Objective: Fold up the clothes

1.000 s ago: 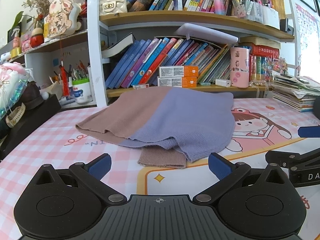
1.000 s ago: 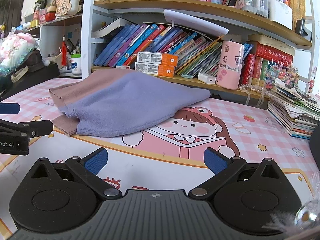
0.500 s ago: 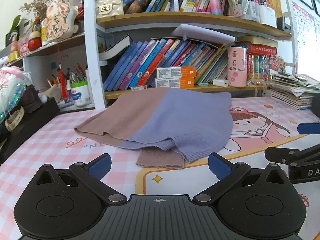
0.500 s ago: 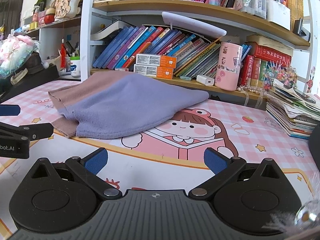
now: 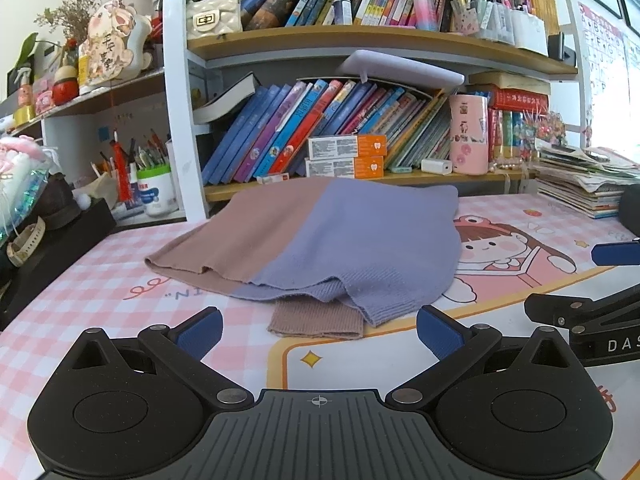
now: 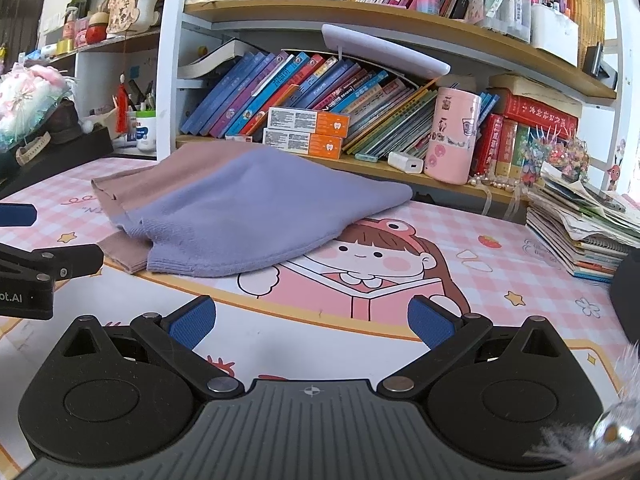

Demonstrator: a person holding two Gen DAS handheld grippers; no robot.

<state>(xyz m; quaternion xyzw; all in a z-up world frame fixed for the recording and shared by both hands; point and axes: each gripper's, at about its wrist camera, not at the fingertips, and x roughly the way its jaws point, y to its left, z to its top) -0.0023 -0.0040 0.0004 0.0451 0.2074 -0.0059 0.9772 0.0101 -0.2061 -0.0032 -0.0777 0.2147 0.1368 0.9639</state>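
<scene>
Two grippers hover low over a pink gingham desk mat (image 5: 92,280), side by side, both pointed toward a bookshelf. Neither holds anything. The left gripper (image 5: 319,330) has its blue-padded fingers spread wide apart, and the right gripper (image 6: 311,322) stands just as wide, its pads over the mat's printed cartoon girl (image 6: 372,258).

A knitted sweater (image 5: 340,240) lies on the mat ahead of both grippers, not touching either. It is two-toned: dusty-pink on the left half, lavender on the right. It lies partly folded, with a lavender ribbed edge lapped over a dusty-pink ribbed cuff (image 5: 316,320) that sticks out toward the left gripper. From the right wrist view the sweater (image 6: 248,208) sits left of centre, its far end lying against the lowest shelf board.

Behind it stand leaning children's books (image 5: 288,128), two stacked orange-and-white boxes (image 5: 346,156), and a pink cylindrical cup (image 6: 452,140). A stack of magazines (image 6: 580,232) rests at the mat's right side.
</scene>
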